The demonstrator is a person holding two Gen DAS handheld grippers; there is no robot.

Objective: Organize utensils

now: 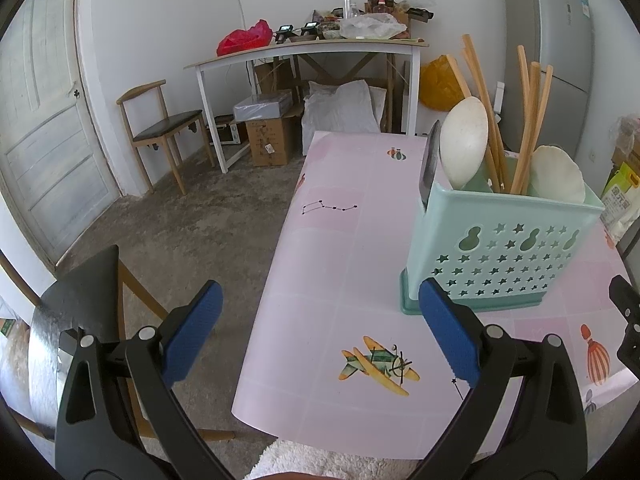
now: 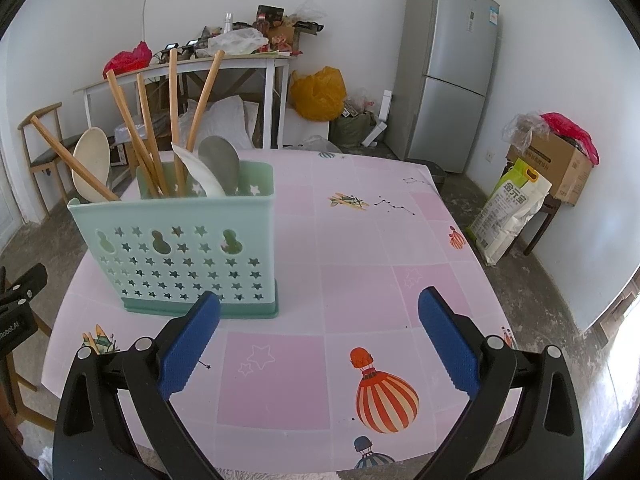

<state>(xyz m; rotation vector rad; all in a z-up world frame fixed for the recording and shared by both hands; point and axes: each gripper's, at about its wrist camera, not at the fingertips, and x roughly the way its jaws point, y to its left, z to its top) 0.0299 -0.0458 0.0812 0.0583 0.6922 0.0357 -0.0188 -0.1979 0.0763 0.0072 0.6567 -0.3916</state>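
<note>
A mint-green utensil holder (image 1: 496, 248) (image 2: 180, 252) with star cut-outs stands upright on the pink table (image 1: 332, 248) (image 2: 360, 264). In it stand several wooden chopsticks (image 1: 528, 120) (image 2: 174, 116), white spoons (image 1: 466, 144) (image 2: 91, 162), a shell-shaped spoon (image 1: 558, 174) and a grey spoon (image 2: 220, 162). My left gripper (image 1: 320, 336) is open and empty, just left of the holder's base. My right gripper (image 2: 320, 340) is open and empty, in front of the holder and to its right. The other gripper's black edge (image 1: 626, 312) (image 2: 20, 292) shows in each view.
A chair back (image 1: 80, 288) is at the table's left side. Beyond the table are a cluttered white desk (image 1: 304, 52) (image 2: 184, 68), a wooden chair (image 1: 160, 128), boxes (image 1: 268, 140), a yellow bag (image 2: 318, 94), a grey fridge (image 2: 448, 72) and a rice sack (image 2: 508, 208).
</note>
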